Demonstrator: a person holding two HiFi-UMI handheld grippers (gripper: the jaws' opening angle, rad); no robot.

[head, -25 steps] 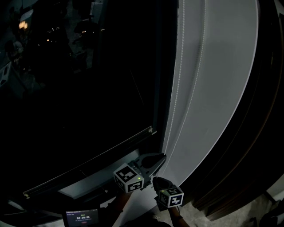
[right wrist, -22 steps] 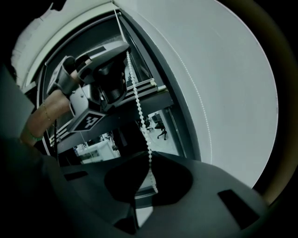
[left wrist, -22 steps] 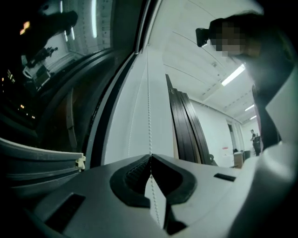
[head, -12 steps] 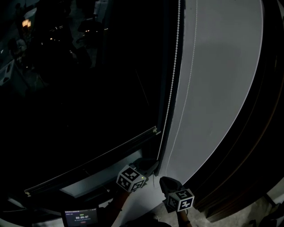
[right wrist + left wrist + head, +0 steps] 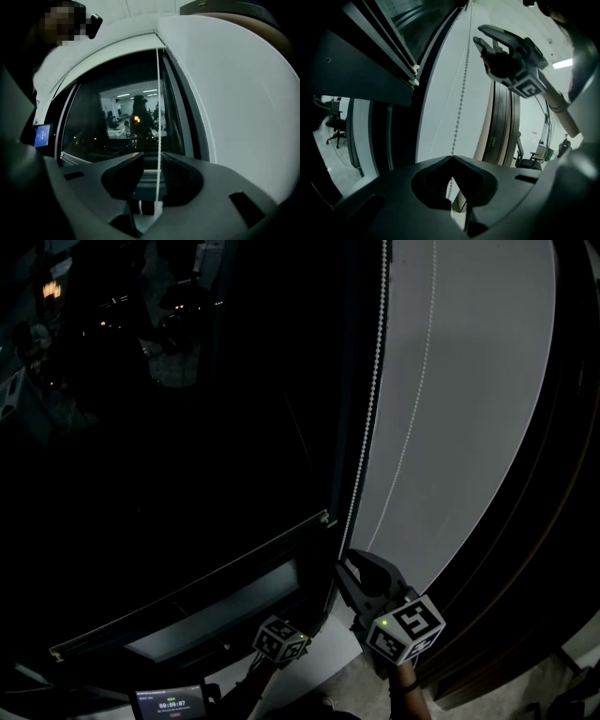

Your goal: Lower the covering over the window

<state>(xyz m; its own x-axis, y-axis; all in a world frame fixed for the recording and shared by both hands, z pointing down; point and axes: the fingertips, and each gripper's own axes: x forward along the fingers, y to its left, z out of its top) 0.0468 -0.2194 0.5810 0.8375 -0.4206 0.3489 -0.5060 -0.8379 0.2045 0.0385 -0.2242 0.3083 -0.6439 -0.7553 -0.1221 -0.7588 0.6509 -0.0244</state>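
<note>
While the blind's bottom rail [image 5: 187,589] hangs low across the dark window [image 5: 141,446], my left gripper [image 5: 451,158] pinches the bead chain [image 5: 373,427] in closed jaws; my right gripper [image 5: 151,176] is opening its jaws around it, so one slipped bead could free the blind

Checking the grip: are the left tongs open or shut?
Shut on the bead chain: the left tongs meet at the tips with the chain pinched between them.

2 strands of bead chain [image 5: 373,399] hang along the window [image 5: 187,446] edge and across the white wall [image 5: 487,381]. Right of them there is open room up to the dark frame [image 5: 562,474].
</note>
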